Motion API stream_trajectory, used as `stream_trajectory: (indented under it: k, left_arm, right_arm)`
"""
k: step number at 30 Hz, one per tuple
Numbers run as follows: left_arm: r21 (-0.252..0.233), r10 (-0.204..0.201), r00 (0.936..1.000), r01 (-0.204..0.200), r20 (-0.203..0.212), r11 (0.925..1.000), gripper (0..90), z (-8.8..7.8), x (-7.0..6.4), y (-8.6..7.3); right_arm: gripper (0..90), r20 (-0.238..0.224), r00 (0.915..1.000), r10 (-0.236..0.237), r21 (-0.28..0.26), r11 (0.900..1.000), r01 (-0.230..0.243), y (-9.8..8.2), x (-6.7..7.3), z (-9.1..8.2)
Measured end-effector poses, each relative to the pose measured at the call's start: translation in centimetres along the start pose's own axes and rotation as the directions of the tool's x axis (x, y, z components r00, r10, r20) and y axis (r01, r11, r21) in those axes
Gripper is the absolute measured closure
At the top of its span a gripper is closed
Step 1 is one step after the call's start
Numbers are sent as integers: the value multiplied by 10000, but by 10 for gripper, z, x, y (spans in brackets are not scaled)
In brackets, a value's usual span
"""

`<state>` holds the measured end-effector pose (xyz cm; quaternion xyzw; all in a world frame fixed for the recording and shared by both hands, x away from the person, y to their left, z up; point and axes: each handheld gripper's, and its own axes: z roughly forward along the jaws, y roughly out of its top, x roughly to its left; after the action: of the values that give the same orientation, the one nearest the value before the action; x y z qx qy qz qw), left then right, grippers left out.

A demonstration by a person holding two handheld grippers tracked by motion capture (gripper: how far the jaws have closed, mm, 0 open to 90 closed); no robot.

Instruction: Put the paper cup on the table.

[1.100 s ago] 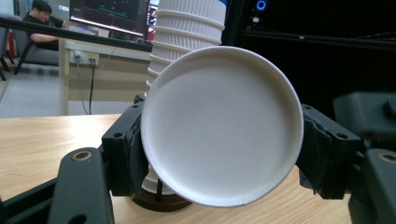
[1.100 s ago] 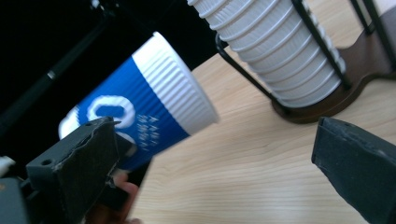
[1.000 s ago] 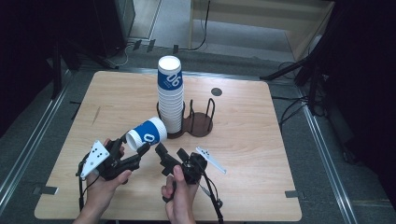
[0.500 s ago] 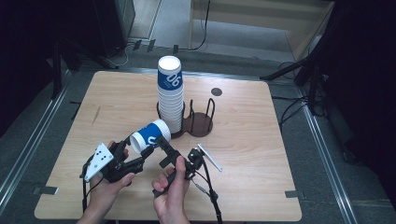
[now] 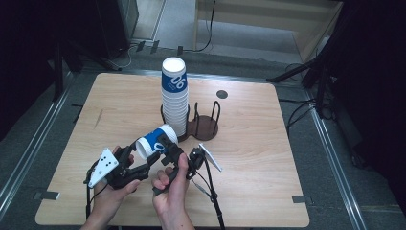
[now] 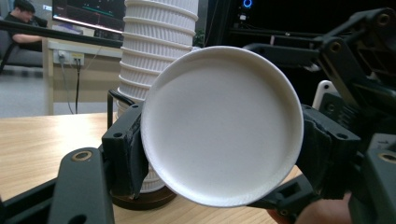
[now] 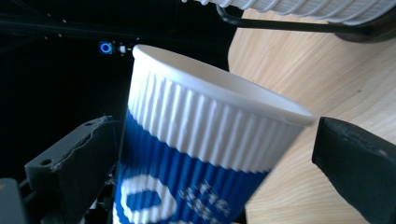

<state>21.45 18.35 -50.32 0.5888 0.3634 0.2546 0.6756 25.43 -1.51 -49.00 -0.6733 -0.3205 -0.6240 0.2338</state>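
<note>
A light wooden surface (image 5: pixel 249 158) is seen in a dim room, with dark equipment and cables on the floor around it. Near its middle a tall stack of cups (image 5: pixel 174 98) is stood in a dark wire holder (image 5: pixel 207 125). A single blue-and-white ribbed cup (image 5: pixel 155 140) is held tilted above the surface, just in front of the stack's foot. The left tongs (image 5: pixel 149 160) are closed on this cup near its base, whose white underside (image 6: pixel 222 126) is gripped between the black pads in the left gripper view. The right tongs (image 5: pixel 165 146) are set wide around the cup's upper part; in the right gripper view a gap is seen between each jaw and the cup's wall (image 7: pixel 187 154).
</note>
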Motion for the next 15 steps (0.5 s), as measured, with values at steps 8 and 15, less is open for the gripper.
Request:
stream_trajectory:
  k: [8, 15]
  left_arm:
    - [-9, -4, 10000, 4, 53, 10000, 280, 0, -2, -1]
    - [84, -48, 10000, 48, 85, 10000, 279, 0, -2, -1]
  right_arm:
    - [3, -100, 9995, 291, 47, 9996, -291, 7, 1, 9]
    - [39, -101, 9982, 584, 61, 9983, -584, 13, -2, 13]
